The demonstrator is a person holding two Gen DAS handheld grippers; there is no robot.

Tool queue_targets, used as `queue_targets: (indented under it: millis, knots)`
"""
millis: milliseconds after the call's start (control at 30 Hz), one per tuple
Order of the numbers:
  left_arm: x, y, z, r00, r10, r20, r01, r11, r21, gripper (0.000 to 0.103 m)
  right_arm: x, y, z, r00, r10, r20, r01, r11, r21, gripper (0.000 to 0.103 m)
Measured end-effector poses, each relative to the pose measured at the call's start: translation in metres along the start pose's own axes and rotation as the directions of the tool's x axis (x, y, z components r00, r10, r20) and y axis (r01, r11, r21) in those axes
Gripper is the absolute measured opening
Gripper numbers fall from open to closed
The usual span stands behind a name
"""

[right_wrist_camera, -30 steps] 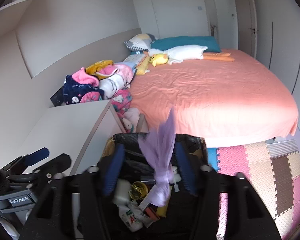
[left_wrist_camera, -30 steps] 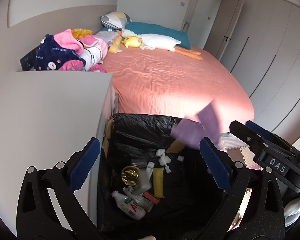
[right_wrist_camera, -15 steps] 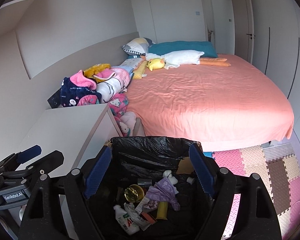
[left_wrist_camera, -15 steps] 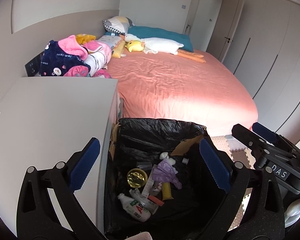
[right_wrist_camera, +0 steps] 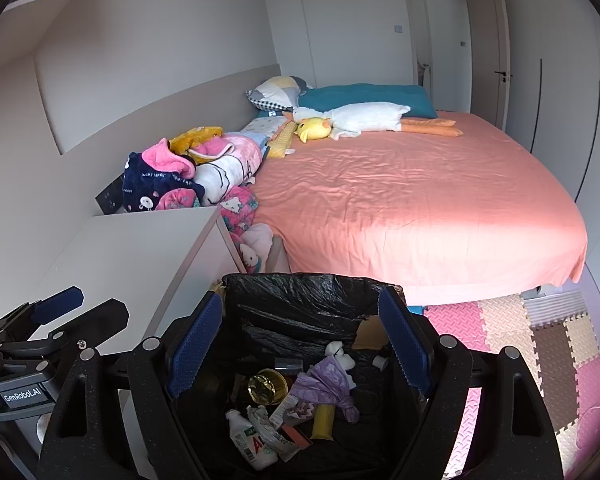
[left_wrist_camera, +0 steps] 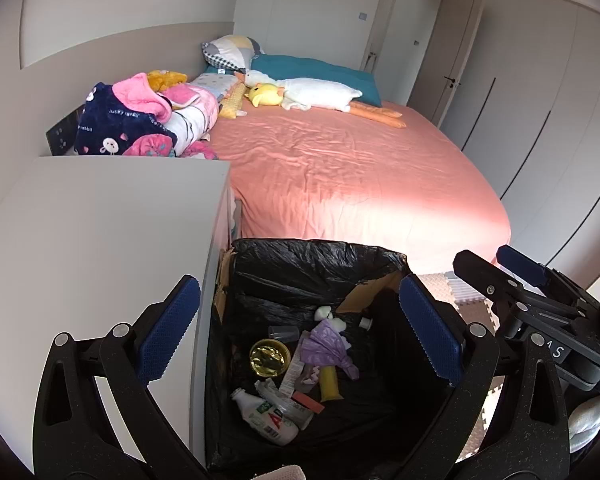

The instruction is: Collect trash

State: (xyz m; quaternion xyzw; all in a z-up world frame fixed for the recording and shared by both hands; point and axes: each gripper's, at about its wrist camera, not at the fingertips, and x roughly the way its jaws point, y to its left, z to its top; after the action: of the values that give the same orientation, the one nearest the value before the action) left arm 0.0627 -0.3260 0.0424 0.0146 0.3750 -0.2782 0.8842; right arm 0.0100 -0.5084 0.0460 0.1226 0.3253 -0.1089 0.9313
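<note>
A cardboard bin lined with a black bag [left_wrist_camera: 300, 264] [right_wrist_camera: 300, 292] stands on the floor between a white cabinet and the bed. Inside lie a crumpled purple wrapper [left_wrist_camera: 326, 346] [right_wrist_camera: 324, 386], a white bottle [left_wrist_camera: 264, 416] [right_wrist_camera: 250, 442], a gold lid [left_wrist_camera: 270, 357] [right_wrist_camera: 267, 388], a yellow tube [left_wrist_camera: 329, 382] and other scraps. My left gripper [left_wrist_camera: 300, 336] hangs open above the bin with nothing between its blue pads. My right gripper [right_wrist_camera: 300, 344] is also open and empty over the bin. Each gripper shows at the edge of the other's view.
A white cabinet top [left_wrist_camera: 92, 232] [right_wrist_camera: 140, 248] lies left of the bin. Behind it, a pile of clothes [left_wrist_camera: 140, 120] sits by a bed with a pink sheet [left_wrist_camera: 340, 176] [right_wrist_camera: 412, 208], pillows and plush toys. Foam floor mats [right_wrist_camera: 540, 352] cover the floor at right.
The purple wrapper left my right gripper, fell and now lies in the bin. The right jaws have spread wider. Both views have shifted slightly, showing more of the room.
</note>
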Motion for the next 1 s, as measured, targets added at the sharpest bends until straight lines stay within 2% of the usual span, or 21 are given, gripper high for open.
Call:
queue_targets:
  millis: [1000]
  knots:
    - [-0.0020, -0.0042, -0.0001, 1.000, -0.006, 0.004, 0.006, 1.000, 0.026, 0.096, 0.0003, 0.0011, -0.0023, 1.000, 0.001, -0.003, -0.001, 1.000, -0.002, 0.081]
